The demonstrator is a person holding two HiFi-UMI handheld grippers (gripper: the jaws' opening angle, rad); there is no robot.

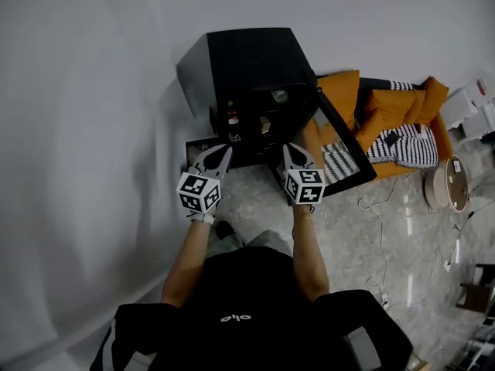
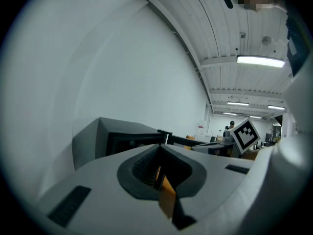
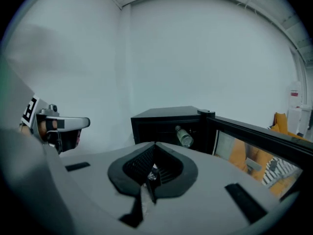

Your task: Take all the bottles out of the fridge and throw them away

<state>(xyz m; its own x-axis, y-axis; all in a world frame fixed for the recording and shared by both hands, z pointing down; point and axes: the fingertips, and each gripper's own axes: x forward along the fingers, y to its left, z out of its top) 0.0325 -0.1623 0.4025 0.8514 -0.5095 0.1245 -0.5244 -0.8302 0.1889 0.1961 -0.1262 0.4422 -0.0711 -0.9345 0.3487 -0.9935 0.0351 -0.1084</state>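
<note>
**Bottle [image 3: 184,136] spotted inside the open fridge**

The clear bottle was seen high up in the black fridge [image 1: 255,60], with the door [image 1: 346,141] swung wide. The left gripper [image 1: 222,155] and right gripper [image 1: 288,155] were held just in front, both jaw pairs pressed together with nothing gripped.
</note>
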